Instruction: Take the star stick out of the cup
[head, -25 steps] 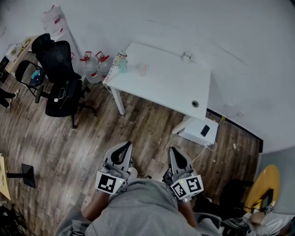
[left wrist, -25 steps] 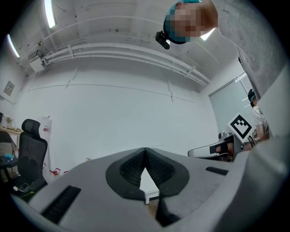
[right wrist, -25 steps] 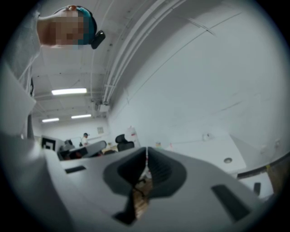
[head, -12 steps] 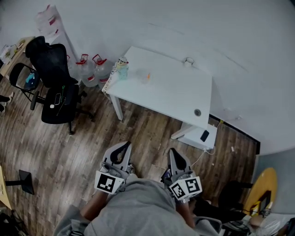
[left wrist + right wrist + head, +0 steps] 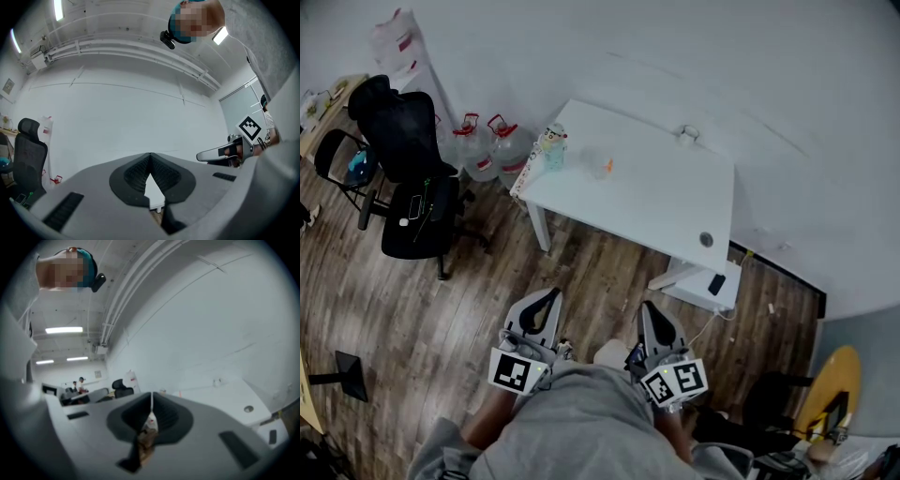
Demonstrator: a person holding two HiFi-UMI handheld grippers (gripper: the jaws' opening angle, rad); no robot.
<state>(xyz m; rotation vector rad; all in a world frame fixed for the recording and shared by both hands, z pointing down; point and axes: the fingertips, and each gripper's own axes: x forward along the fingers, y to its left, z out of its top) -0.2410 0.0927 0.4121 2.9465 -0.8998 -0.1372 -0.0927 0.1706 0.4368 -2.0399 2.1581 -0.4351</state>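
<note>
Holding both grippers low in the head view, just above a grey-clad lap, the person faces a white table (image 5: 656,202) that fills the upper middle of the frame. The left gripper (image 5: 546,300) sits at lower centre-left and the right gripper (image 5: 652,311) at lower centre-right, side by side and apart. Both point up the frame toward the table and are well short of it. Each gripper view shows its own jaws pressed together at the tips with nothing between them.

The star stick (image 5: 607,166) shows as a small orange speck on the table's left part, in a faint clear cup (image 5: 602,170) that is too small to make out well. A pale bottle (image 5: 551,145) stands at the table's left corner, near the cup. Two water jugs (image 5: 508,145) stand on the wooden floor (image 5: 441,309) just left of the table. A black office chair (image 5: 408,159) is further left.
</note>
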